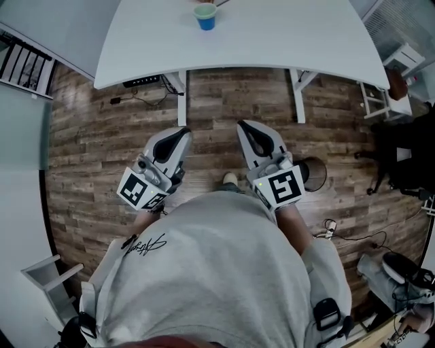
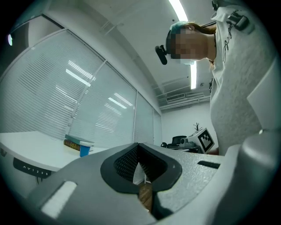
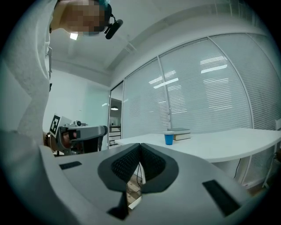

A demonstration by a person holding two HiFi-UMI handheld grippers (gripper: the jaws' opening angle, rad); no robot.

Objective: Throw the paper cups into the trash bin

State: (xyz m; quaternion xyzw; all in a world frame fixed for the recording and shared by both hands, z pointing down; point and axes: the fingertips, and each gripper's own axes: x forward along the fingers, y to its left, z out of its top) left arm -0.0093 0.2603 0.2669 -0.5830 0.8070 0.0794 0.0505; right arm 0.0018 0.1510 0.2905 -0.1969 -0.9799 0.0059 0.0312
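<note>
A blue paper cup [image 1: 204, 16] stands on the white table [image 1: 285, 41] far ahead of me. It also shows in the left gripper view as the cup [image 2: 84, 150] beside stacked books [image 2: 75, 143], and in the right gripper view as the cup [image 3: 169, 139]. Both grippers are held low in front of my body over the wooden floor, well short of the table. The left gripper [image 1: 183, 133] [image 2: 138, 146] is shut and empty. My right gripper [image 1: 242, 126] [image 3: 140, 147] is also shut, with nothing between its jaws. A dark round trash bin [image 1: 315, 174] stands on the floor just right of the right gripper.
White table legs [image 1: 181, 98] and cables [image 1: 136, 98] lie ahead under the table. A black chair [image 1: 401, 160] and a white stool [image 1: 380, 95] stand at the right. More cables and gear [image 1: 401, 272] lie at the lower right.
</note>
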